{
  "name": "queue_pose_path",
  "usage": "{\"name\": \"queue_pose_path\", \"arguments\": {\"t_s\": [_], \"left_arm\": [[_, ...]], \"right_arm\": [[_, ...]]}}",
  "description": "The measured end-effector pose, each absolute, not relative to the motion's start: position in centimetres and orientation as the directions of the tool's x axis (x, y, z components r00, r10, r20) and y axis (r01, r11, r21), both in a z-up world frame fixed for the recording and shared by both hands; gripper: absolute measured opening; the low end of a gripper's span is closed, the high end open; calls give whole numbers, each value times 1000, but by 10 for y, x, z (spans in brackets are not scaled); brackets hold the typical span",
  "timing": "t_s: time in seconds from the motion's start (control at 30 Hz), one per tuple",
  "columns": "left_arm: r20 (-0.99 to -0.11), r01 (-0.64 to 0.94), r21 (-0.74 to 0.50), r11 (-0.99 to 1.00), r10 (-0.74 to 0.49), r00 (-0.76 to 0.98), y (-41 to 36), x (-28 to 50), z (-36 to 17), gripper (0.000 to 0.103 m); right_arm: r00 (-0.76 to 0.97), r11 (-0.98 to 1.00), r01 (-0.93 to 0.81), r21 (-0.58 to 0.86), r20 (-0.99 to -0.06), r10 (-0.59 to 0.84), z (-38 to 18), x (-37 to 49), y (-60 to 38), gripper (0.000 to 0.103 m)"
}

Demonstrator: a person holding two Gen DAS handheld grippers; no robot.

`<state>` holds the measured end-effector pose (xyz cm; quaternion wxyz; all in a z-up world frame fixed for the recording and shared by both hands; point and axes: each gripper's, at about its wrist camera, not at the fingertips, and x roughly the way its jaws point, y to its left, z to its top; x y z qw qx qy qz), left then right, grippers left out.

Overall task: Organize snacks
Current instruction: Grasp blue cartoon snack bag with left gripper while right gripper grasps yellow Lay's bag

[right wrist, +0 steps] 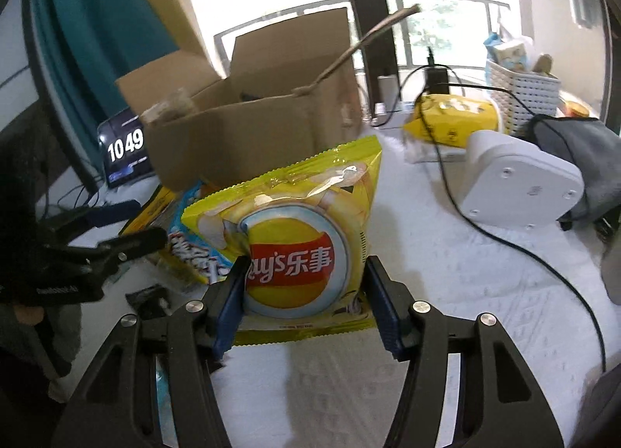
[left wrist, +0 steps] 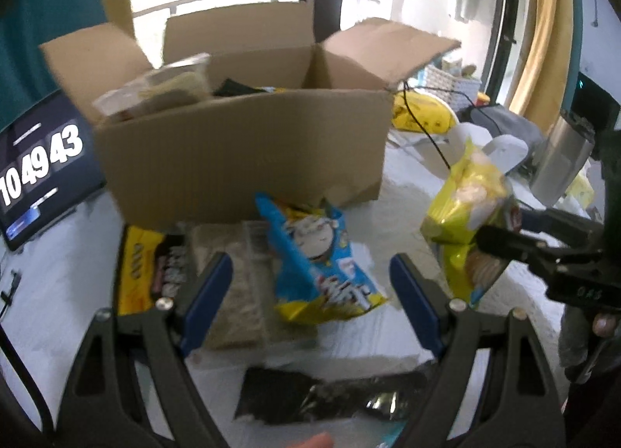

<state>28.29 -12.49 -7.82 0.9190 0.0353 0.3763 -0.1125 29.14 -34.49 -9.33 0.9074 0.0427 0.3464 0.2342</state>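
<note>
Setting: bright window and teal curtain behind; white textured table [right wrist: 446, 273] carrying an open brown cardboard box [left wrist: 240, 153].
Box contents: some packets inside, blurred; flaps stand up.
Right tool [right wrist: 306, 304]: blue pads pressed on both sides of a yellow-green Lay's crisp bag [right wrist: 295, 238], gripping it near its lower end; bag upright, lifted off the table.
Right tool pose: angled downward, pointing toward the box; in the left view it enters from the right edge, a fingertip showing on its handle.
Left tool [left wrist: 310, 285]: jaws wide, nothing between the pads.
Left tool pose: tilted down over the snacks in front of the box.
Loose snacks: blue-and-yellow cartoon snack bag [left wrist: 318, 258] leaning at the box's front wall; yellow-and-black packet [left wrist: 143, 265] to its left; clear wrapped pale bar pack [left wrist: 240, 285] between them; black foil packet [left wrist: 330, 397] nearest the camera.
Surroundings: tablet clock display [left wrist: 39, 168] left of the box; white plastic device [right wrist: 516, 180] and black cable [right wrist: 524, 250] to the right.
</note>
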Motion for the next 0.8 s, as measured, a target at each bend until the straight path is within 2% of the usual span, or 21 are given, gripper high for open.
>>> {"name": "queue_pose_path", "arguments": {"t_s": [0.13,0.2,0.27,0.3,0.4,0.43,0.47,0.63,0.8], "left_arm": [[-731,240,5,971,-161,663,-138,299,-92,83],[-745,244,12,970,-153,649,-144,306,-100,69],[-766,238,35,971,-127,630,-148,313,-109,44],[-779,243,33,969,-127,613,-149,316,-114,39],[-774,257,33,966,-138,618,-152,318,-115,36],[-769,258,36,965,-138,624,-152,317,-114,27],[-761,255,38,966,-138,634,-151,317,-112,24],[-734,279,51,959,-154,662,-148,307,-98,16],[-696,287,39,957,-180,695,-137,289,-76,14]], "right_arm": [[652,889,-383,250,-609,452,-95,297,-353,62],[651,890,-378,255,-610,451,-96,300,-357,62],[652,891,-373,257,-611,449,-96,303,-359,62],[652,892,-371,259,-611,449,-96,305,-360,62],[655,894,-366,260,-611,446,-96,307,-361,62],[656,894,-365,260,-610,445,-96,307,-360,62],[656,895,-364,259,-610,444,-95,307,-360,62],[669,898,-362,250,-601,437,-88,305,-357,62],[687,901,-366,231,-587,429,-75,302,-351,62]]}}
